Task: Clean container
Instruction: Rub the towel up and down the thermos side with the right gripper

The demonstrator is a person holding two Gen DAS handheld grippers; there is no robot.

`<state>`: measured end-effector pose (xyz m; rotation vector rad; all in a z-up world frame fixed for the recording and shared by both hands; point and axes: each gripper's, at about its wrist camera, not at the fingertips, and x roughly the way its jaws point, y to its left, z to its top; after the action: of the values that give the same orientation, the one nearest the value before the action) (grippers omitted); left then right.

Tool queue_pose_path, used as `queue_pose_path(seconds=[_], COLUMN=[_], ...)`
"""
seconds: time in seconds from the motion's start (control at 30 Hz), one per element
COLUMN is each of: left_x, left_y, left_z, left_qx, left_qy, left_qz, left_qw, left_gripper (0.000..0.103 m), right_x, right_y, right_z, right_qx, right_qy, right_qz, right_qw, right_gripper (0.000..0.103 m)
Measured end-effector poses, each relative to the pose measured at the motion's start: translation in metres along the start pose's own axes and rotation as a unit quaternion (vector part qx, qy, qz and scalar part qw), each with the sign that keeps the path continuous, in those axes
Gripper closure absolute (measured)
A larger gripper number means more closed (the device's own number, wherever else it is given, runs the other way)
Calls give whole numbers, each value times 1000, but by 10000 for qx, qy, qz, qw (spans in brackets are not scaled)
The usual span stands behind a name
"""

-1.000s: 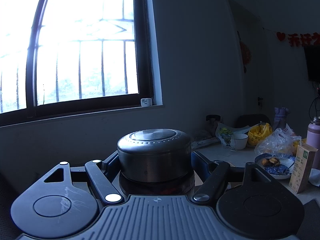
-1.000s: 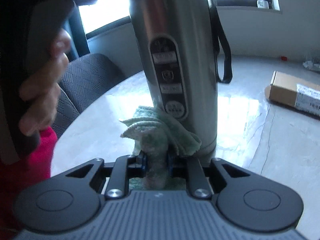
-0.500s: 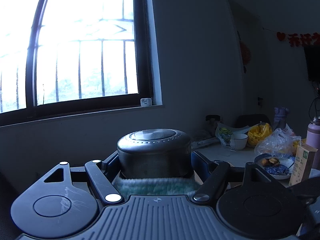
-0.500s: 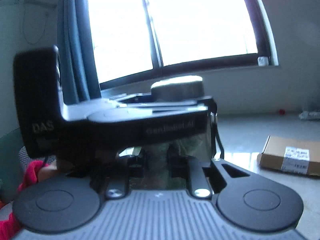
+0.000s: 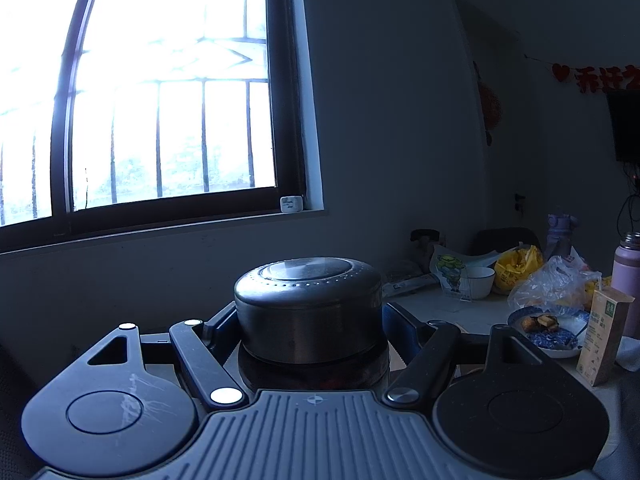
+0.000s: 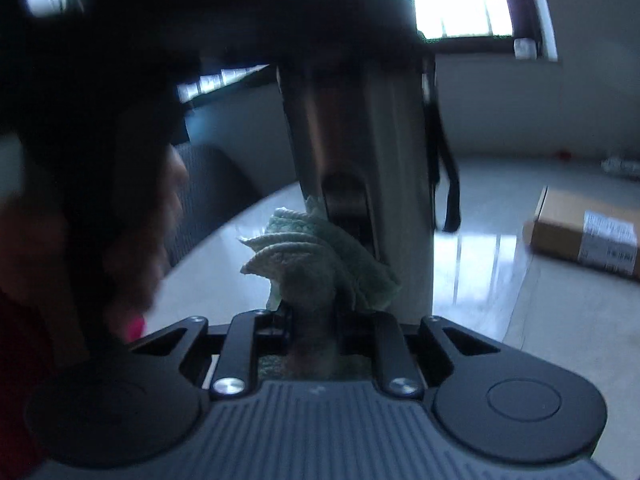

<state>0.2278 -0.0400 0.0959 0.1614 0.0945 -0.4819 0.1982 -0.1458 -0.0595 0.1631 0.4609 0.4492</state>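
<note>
Window: at far left of my left wrist view, bright, with dark bars and a dark frame; a small white box sits on its sill.
Left gripper: I have it clamped around the flask just under the lid, one jaw on each side of the neck.
Flask: steel, upright, seen from its top in the left view; the round lid is on. In the right wrist view its body stands upright in the middle, blurred, with a dark label plate on the side facing me and a black strap hanging down its right side.
My left hand: at the left of the right wrist view, blurred, wrapped on the dark handle; a red sleeve shows below it.
Right gripper: closed tight on the green cloth.
Green cloth: bunched between my right jaws, its folds pressed against the lower side of the flask, over the label plate.
Bench: pale and glossy under the flask; a cardboard box lies on it to the right, well apart from the flask.
Far right of the left view: a white bowl, a yellow bag, a clear plastic bag, a blue plate of food, a carton and a pink bottle crowd the bench.
</note>
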Motion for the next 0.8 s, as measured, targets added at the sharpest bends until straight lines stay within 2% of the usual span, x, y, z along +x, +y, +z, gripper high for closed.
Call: queue_pose_path(seconds=[0.2,0.37,0.53,0.8], left_x=[0,-1,-1,0], left_y=[0,1,0,-1], left_z=[-1,-1,-1,-2], left_qx=[2,8,4,6], left_qy=[-4,-6,-7,-10], left_qz=[0,-7,4,30], left_qw=[10000,10000,10000,10000], left_gripper=[27,27,27,27], right_x=[19,17,-6,-58], right_y=[-5,-1,3,7], right_z=[-11,-11,3,36], right_qx=[28,16,44,-11], right_qy=[387,407,29,-969], right_qz=[-38,-48,-5,112], right_qw=[9992,9992,10000,9952], right_gripper=[85,85,85,85])
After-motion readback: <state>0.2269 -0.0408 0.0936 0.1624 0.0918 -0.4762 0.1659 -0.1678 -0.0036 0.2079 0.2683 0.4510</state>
